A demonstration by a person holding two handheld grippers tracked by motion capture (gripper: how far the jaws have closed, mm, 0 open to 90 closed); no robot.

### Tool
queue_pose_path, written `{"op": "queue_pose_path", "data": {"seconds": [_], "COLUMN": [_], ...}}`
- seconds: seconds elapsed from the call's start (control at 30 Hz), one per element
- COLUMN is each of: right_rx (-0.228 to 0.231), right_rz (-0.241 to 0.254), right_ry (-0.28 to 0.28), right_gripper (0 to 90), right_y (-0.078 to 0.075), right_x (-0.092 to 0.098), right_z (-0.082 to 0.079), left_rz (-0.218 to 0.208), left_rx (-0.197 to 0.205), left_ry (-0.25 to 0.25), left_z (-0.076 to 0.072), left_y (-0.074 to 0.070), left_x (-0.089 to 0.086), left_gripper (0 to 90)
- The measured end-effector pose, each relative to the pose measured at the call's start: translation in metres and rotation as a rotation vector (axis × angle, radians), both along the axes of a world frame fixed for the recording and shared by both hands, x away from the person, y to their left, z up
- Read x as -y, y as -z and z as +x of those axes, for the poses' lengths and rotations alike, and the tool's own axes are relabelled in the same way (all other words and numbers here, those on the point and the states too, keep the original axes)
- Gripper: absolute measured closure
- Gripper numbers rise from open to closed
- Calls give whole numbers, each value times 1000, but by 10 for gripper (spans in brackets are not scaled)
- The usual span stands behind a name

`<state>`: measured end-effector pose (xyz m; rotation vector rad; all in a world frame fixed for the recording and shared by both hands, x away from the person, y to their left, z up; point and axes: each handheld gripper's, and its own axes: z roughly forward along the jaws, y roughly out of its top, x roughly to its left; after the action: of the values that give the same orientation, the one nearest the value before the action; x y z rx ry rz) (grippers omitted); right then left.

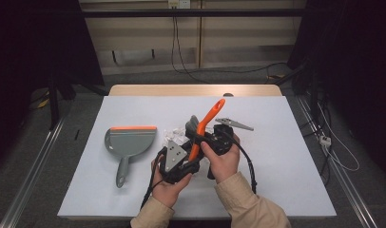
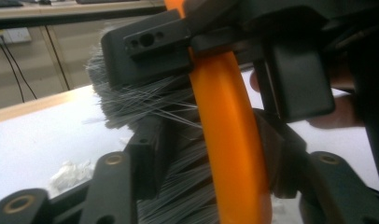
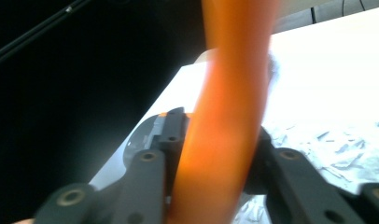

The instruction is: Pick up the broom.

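Observation:
A brush with an orange handle [image 1: 211, 117] and grey bristles is held tilted above the white table top [image 1: 286, 161], handle pointing up and away. My left gripper [image 1: 187, 156] is shut on its head end; in the left gripper view the handle [image 2: 232, 140] and bristles [image 2: 131, 100] sit between its jaws [image 2: 211, 144]. My right gripper [image 1: 204, 137] is shut on the handle just above, seen close up in its own view as the orange handle [image 3: 232, 93] pinched between both jaws [image 3: 220, 135]. The right gripper [image 2: 234, 42] also clamps the handle in the left gripper view.
A grey dustpan [image 1: 130, 141] with an orange lip lies flat at the left of the table. Small pale scraps [image 1: 174, 133] are scattered behind the grippers, also seen as scraps [image 2: 68, 171] and scraps [image 3: 339, 147]. Cables trail from both grippers.

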<state>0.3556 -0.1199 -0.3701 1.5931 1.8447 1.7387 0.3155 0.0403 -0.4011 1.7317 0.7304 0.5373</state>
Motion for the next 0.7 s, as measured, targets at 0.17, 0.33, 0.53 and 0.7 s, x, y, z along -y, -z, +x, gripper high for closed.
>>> {"op": "queue_pose_path", "data": {"seconds": [0.17,0.33,0.53,0.7], "right_rx": [32,46,16,-8], "right_rz": [-40,-103,-198,-243], "right_ry": [-2,13,14,39], "right_gripper": [776,776,776,775], "right_y": [-4,-6,-7,-7], "right_x": [20,37,67,96], "right_z": [6,11,15,15], "left_rz": [-56,-70,-91,-110], "left_rx": [-28,-61,-64,-90], "left_ry": [34,61,61,59], "left_z": [0,2,6,12], "left_y": [0,-1,-2,-2], "left_x": [-8,-22,-44,-64], "left_gripper": [333,261,201,180]}}
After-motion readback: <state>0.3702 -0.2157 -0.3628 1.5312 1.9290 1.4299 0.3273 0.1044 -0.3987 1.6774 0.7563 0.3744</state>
